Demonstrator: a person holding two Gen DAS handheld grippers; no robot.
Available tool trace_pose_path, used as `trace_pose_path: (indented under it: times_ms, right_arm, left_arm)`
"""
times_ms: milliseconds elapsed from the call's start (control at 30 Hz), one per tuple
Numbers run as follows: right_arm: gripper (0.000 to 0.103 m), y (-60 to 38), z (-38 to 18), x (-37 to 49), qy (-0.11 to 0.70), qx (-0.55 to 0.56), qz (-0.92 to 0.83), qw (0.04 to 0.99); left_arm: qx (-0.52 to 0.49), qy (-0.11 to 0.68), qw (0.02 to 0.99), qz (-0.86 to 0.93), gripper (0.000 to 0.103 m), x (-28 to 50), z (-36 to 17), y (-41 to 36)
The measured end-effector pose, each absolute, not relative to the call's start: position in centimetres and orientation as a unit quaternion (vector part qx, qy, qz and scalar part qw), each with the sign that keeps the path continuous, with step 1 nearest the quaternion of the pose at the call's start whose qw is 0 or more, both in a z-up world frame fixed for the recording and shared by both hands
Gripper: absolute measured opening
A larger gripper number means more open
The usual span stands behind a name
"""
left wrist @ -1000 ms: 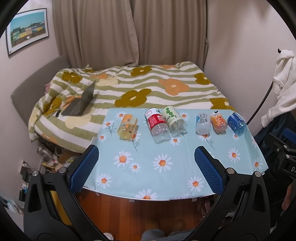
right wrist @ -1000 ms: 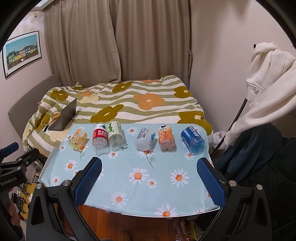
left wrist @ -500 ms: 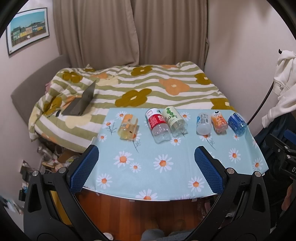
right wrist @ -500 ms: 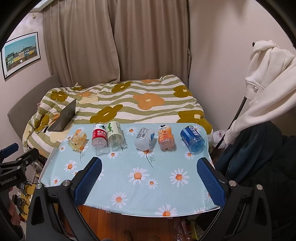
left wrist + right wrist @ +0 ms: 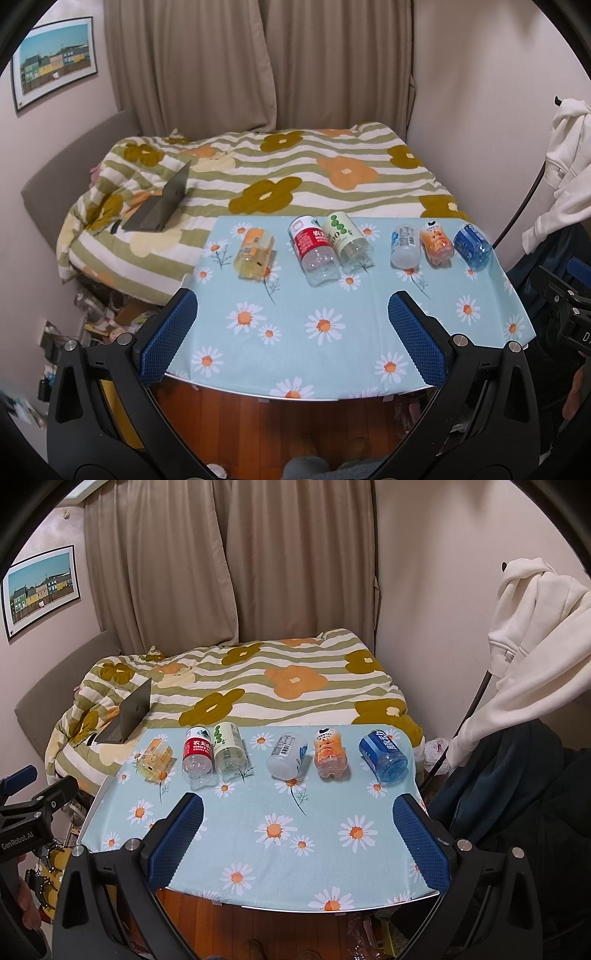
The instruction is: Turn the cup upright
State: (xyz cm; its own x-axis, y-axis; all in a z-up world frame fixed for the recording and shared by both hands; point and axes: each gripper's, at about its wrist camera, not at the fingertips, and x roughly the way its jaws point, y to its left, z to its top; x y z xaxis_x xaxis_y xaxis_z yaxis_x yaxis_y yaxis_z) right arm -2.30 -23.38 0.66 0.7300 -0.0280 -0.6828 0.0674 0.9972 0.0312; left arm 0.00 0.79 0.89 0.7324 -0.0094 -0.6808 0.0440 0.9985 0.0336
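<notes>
Several cut-off bottle cups lie on their sides in a row along the far edge of the daisy-cloth table [image 5: 325,354]: a yellow cup [image 5: 254,253], a red-label cup [image 5: 314,246], a green-dot cup [image 5: 347,239], a white cup [image 5: 405,246], an orange cup [image 5: 436,244] and a blue cup [image 5: 472,246]. The same row shows in the right wrist view, from the yellow cup [image 5: 157,759] to the blue cup [image 5: 384,756]. My left gripper [image 5: 293,332] is open and empty above the table's near edge. My right gripper [image 5: 299,834] is open and empty, also at the near edge.
A bed with a flowered quilt [image 5: 295,173] lies behind the table, with a grey laptop [image 5: 162,208] on it. White and dark clothes [image 5: 524,657] hang at the right. Wooden floor [image 5: 280,424] shows below the table's near edge.
Both views have shifted only slightly. The cups have not moved and both grippers stay open.
</notes>
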Motion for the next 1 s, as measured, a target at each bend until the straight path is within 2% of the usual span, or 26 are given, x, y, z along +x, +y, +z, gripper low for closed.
trace_pose_path:
  times_ms: [1000]
  right_arm:
    - [0.103,-24.1,1.2,-1.4,0.364,0.014,0.014,0.931]
  left_arm:
    - [0.005,0.352,0.936,0.011,0.103,0.0,1.2,-0.5]
